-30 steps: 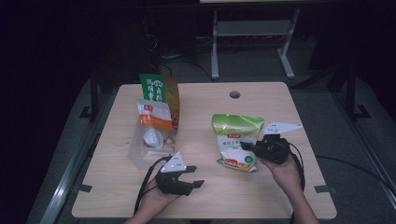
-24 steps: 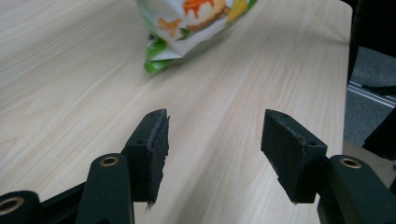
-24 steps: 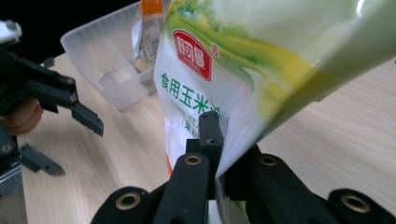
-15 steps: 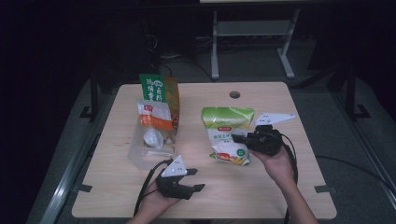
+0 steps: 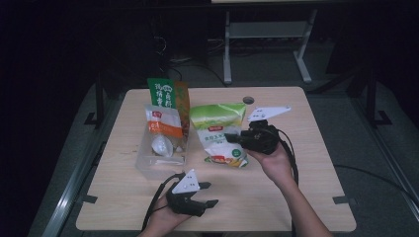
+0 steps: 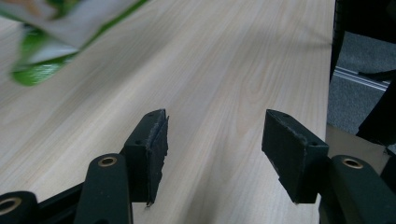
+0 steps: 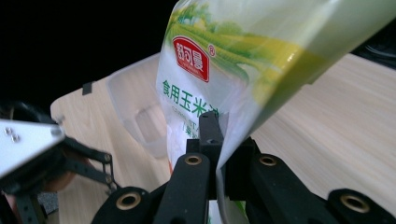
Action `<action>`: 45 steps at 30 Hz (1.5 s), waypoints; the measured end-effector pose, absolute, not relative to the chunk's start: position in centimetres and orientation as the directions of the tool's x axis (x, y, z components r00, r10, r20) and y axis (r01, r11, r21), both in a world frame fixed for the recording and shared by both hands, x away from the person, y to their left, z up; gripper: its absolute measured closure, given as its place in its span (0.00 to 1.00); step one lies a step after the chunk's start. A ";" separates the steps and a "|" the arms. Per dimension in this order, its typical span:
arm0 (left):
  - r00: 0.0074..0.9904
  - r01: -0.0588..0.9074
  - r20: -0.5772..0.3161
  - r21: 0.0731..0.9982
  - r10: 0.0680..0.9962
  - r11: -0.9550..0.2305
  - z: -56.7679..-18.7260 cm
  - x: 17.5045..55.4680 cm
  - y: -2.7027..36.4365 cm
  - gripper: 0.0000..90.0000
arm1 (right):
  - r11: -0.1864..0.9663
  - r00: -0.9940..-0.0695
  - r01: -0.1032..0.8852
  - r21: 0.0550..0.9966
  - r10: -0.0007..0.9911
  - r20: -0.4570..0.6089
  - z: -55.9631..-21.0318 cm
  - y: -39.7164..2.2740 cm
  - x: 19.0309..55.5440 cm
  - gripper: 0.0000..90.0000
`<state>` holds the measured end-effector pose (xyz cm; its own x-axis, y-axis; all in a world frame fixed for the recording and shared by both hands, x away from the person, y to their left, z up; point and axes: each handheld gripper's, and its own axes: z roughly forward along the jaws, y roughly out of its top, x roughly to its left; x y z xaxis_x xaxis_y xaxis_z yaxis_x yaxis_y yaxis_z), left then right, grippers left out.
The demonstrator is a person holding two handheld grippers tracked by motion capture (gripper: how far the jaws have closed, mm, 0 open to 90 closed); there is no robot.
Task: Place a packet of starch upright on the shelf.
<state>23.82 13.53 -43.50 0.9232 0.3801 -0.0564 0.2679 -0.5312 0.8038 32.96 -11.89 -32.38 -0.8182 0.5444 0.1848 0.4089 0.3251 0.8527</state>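
Observation:
A green-and-white food bag [image 5: 220, 133] hangs lifted over the middle of the table, its lower end near the wood. My right gripper [image 5: 236, 139] is shut on the bag's right edge. The right gripper view looks along the shut jaws [image 7: 217, 135] pinching the bag [image 7: 224, 60]. Low over the front edge of the table, my left gripper [image 5: 210, 195] is open and holds nothing. Bare wood lies between its pads [image 6: 154, 140], and a blurred green corner of the bag [image 6: 42, 70] shows at upper left.
A clear plastic bin [image 5: 158, 165] sits left of the bag. It holds an orange-and-white packet [image 5: 163, 123], a tall green-and-orange packet [image 5: 168, 94] and a white item [image 5: 160, 145]. The table has a cable hole [image 5: 248, 100] at the back. The bin [image 7: 135, 98] lies behind the bag in the right gripper view.
My right gripper has carried the bag leftward toward the bin and tilted it more upright. The left gripper has barely moved.

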 end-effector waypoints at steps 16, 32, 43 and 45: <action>0.926 0.257 -0.053 0.812 0.373 -0.524 -43.3 23.2 13.5 0.45 | 0.350 -0.862 0.370 0.861 0.474 0.177 -30.1 -7.0 34.0 0.98; 0.931 0.236 -0.033 0.814 0.363 -0.531 -43.3 23.0 13.4 0.44 | 0.370 -0.892 0.344 0.863 0.417 0.177 -29.2 -1.8 35.0 0.98; 0.928 0.250 -0.051 0.820 0.369 -0.515 -43.4 22.9 13.4 0.44 | 0.389 -0.909 0.342 0.855 0.369 0.195 -30.2 2.3 35.8 0.98; 0.928 0.251 -0.050 0.818 0.370 -0.518 -43.4 22.9 13.4 0.44 | 0.391 -0.912 0.343 0.854 0.355 0.204 -30.5 3.1 35.9 0.98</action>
<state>22.92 13.44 -43.42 0.9277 0.3698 -0.0500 0.2506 -0.5179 0.8179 35.90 3.05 -30.46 -0.9123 0.3550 0.2043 0.3434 0.3909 0.8540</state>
